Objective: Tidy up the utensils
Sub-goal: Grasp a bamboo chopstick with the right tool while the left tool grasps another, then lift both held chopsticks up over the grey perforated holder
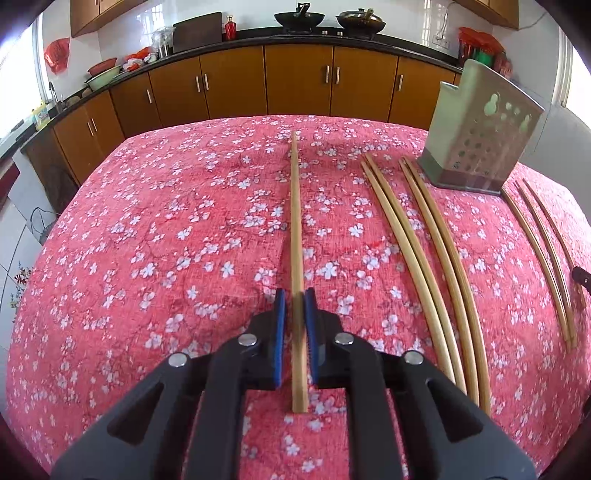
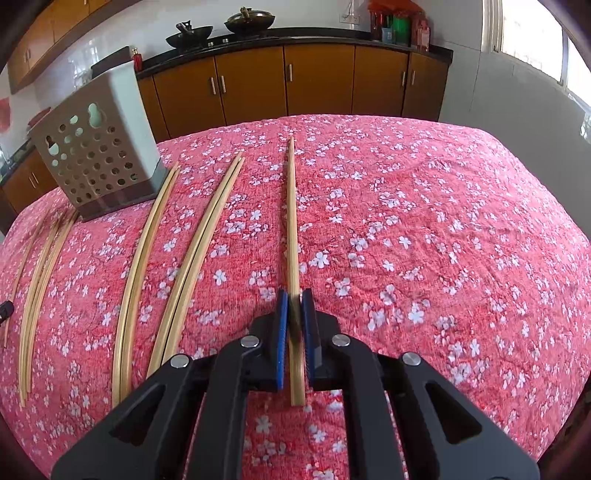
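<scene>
Left wrist view first: the left gripper (image 1: 294,299) has its blue pads pinched on a chopstick (image 1: 296,236), which runs straight ahead over the red floral tablecloth (image 1: 166,221). To its right lie two pairs of chopsticks (image 1: 424,251) side by side on the cloth, and past them stands the perforated utensil holder (image 1: 480,140), tilted in this lens, with another pair (image 1: 543,251) further right. At the far right edge, a dark tip of the other tool peeks in.

Right wrist view now: the right gripper (image 2: 294,299) is likewise clamped on a single chopstick (image 2: 293,229) pointing forward. Left of it, the pairs lie on the cloth, the holder (image 2: 99,151) standing beyond them. Behind everything, brown cabinets (image 2: 288,85) and two woks (image 2: 221,29) on the counter.
</scene>
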`<state>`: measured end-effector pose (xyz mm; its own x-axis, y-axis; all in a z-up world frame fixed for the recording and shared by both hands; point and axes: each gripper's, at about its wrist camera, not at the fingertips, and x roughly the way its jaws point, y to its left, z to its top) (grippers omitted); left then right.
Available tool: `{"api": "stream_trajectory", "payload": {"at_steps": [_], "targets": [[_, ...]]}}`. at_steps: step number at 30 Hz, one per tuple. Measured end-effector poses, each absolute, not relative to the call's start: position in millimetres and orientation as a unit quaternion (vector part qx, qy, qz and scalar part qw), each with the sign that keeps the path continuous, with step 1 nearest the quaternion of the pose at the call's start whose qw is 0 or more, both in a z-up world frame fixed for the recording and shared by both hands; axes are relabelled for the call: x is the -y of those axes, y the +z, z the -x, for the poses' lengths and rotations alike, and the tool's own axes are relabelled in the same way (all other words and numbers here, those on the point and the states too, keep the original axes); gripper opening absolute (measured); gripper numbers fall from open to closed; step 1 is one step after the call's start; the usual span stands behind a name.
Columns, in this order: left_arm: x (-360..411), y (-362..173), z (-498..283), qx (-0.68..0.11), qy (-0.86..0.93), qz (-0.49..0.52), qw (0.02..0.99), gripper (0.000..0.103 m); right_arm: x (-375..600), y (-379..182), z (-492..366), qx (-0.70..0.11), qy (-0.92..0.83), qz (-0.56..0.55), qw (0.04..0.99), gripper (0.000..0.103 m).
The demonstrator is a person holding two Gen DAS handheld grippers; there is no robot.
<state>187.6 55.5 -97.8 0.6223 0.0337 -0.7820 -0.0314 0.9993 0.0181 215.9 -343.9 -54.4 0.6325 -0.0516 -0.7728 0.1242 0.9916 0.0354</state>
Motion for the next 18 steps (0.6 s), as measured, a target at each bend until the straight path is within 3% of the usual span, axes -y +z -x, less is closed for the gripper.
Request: {"api": "stream_trajectory", "payload": {"at_steps": [6,18], "targets": [[-54,-83,-180,-0.416,0.014,-0.012,0.909,0.009,349,-32,-207,-0.395,-0.047,-0.048,0.916,0.008],[-72,31,-174,-0.278,0.015,0.064,0.958,0.009,366,62,-189,-0.250,-0.050,-0.070,0.964,0.008]]}}
